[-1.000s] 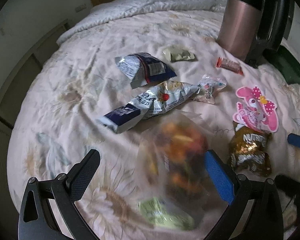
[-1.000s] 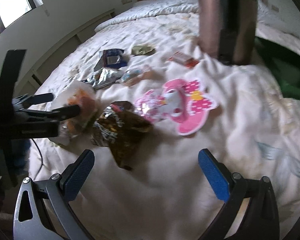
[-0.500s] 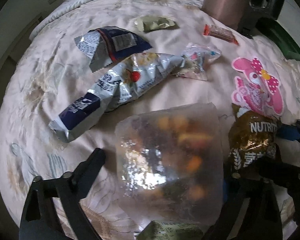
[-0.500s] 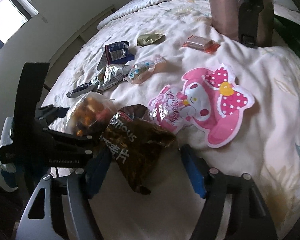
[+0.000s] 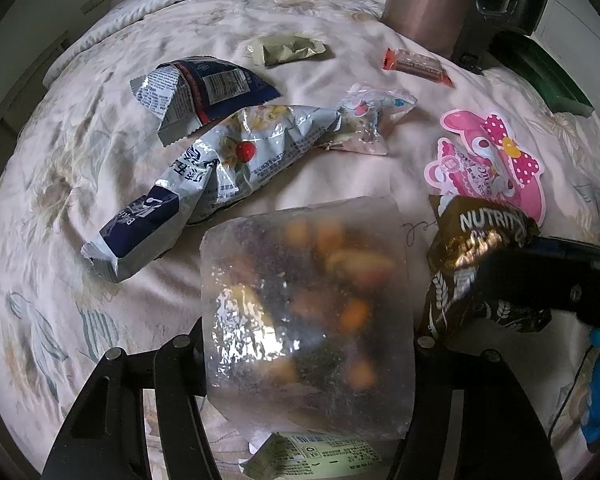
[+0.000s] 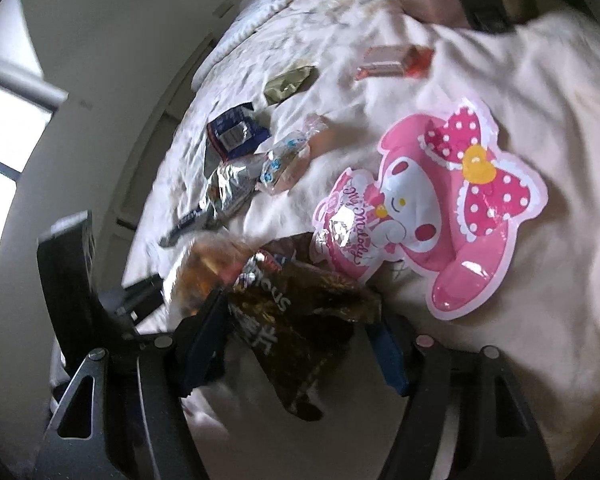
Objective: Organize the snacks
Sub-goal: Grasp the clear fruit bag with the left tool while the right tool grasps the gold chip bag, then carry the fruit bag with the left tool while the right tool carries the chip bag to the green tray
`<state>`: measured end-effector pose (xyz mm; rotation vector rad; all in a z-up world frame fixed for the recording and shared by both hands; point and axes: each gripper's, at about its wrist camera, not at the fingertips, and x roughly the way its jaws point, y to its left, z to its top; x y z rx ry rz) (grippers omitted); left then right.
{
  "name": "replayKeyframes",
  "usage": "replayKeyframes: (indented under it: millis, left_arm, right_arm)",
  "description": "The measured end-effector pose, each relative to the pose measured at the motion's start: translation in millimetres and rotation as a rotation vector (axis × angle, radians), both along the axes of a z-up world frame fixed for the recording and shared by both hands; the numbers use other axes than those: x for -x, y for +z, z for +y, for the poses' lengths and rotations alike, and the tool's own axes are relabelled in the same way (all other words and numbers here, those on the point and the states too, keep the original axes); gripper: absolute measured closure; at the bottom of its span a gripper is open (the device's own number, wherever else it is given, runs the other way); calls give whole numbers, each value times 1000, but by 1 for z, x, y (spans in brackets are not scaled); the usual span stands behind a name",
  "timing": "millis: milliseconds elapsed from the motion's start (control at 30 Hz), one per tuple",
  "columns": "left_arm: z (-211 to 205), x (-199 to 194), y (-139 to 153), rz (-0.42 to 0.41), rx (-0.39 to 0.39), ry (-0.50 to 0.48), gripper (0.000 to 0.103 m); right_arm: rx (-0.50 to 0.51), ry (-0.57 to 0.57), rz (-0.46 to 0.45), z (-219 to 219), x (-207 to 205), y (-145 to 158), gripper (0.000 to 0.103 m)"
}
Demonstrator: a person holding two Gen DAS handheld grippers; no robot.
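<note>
The left tool (image 5: 308, 344) grips the clear snack bag (image 5: 308, 292); the right tool (image 6: 300, 344) is closed around the brown packet (image 6: 296, 320), which lies at the bag's 3 o'clock, touching it, on the bed (image 5: 60, 184).

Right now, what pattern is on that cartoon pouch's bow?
White polka dots on deep pink, with a yellow heart at the centre of the bow; clearest in the right wrist view.

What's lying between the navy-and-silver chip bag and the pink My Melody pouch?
The small clear candy packet, its left end touching the long silver bag; bare bedsheet from there to the pink My Melody pouch. Clearest in the left wrist view.
</note>
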<state>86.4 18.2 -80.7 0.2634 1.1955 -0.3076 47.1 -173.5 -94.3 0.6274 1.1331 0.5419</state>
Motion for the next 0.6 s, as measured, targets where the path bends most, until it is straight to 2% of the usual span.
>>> replayKeyframes:
  millis: [167, 267, 400, 433, 533, 600]
  left_arm:
    - [3, -2, -1, 1, -1, 2, 45]
    - [2, -2, -1, -1, 1, -2, 48]
    - [-3, 4, 2, -18, -10, -14, 53]
    - [-2, 5, 3, -25, -10, -13, 54]
    - [-3, 9, 8, -40, -4, -6, 58]
    - [-3, 13, 13, -47, -2, -2, 59]
  right_arm:
    - [17, -42, 75, 6, -3, 1, 19]
    - [93, -19, 82, 17, -4, 2, 21]
    - [164, 6, 59, 24, -3, 3, 36]
    - [164, 5, 60, 24, -4, 3, 47]
    - [157, 23, 50, 23, -4, 7, 66]
    - [158, 49, 28, 23, -2, 12, 71]
